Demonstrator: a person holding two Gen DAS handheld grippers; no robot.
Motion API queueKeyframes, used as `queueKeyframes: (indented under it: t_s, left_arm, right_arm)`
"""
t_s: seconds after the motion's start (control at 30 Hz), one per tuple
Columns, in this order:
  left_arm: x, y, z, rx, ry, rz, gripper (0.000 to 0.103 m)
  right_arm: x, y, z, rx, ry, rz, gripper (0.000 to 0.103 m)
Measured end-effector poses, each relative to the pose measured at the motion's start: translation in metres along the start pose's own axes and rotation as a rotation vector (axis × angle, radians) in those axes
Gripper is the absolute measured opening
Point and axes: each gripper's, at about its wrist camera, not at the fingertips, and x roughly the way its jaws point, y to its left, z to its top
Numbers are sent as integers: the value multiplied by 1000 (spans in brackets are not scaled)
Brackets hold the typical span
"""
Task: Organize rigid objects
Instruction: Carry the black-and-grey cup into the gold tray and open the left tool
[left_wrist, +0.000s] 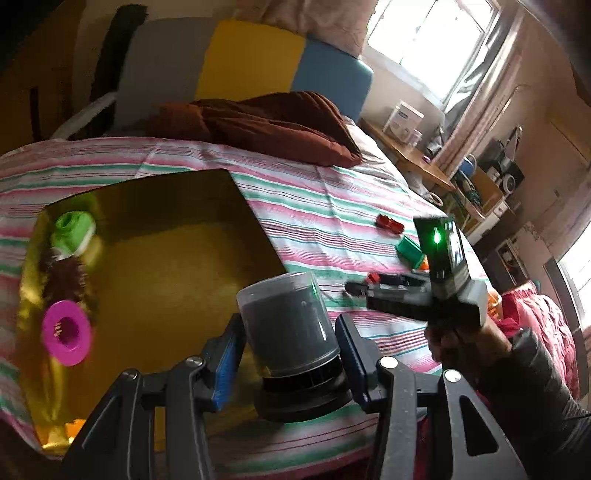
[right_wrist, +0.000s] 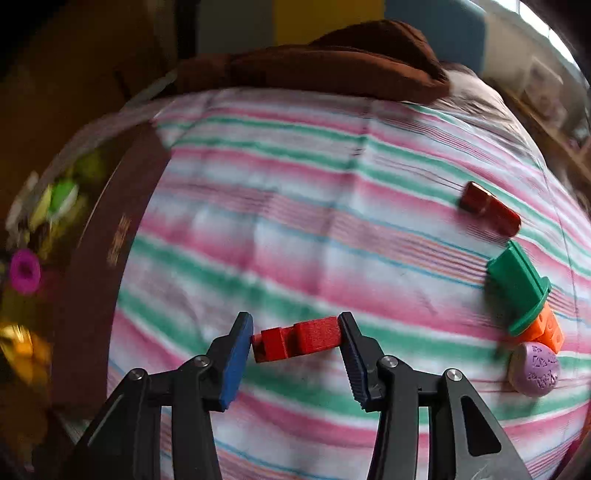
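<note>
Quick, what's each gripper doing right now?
Left gripper: shut on the clear jar.
Right gripper: open around the red block, barely touching it.

We see a bed (left_wrist: 332, 206) spread with a pink, green and white striped sheet, and we take it as our landmark. At its far end a brown pillow (left_wrist: 280, 125) lies against a headboard (left_wrist: 236, 59) panelled in grey, yellow and blue. Beyond the bed's far right corner a bright window (left_wrist: 432, 40) pours in daylight above a wooden desk (left_wrist: 413, 155) crowded with small items, while a second window (left_wrist: 580, 273) glows on the bed's near right side, past a red quilt (left_wrist: 543, 314).
</note>
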Motion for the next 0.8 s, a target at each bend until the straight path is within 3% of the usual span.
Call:
queueKeyframes:
  t_s: [0.2, 0.4, 0.53, 0.63, 0.8]
  left_arm:
    - [-37, 41, -10, -77, -58, 75, 50]
    - [-86, 105, -24, -203, -138, 242, 50]
    - [-106, 132, -35, -265, -162, 310, 50]
    - [-110, 144, -39, -292, -168, 310, 50]
    - [-96, 134, -38, -270, -150, 246, 50]
  right_arm:
    - [3, 1, -7, 19, 2, 24, 49]
    - [3, 4, -9, -18, -8, 4, 49]
    - [4, 5, -8, -32, -11, 0, 49]
    - [4, 3, -8, -33, -13, 3, 49]
    - [4, 4, -9, -39, -20, -5, 49]
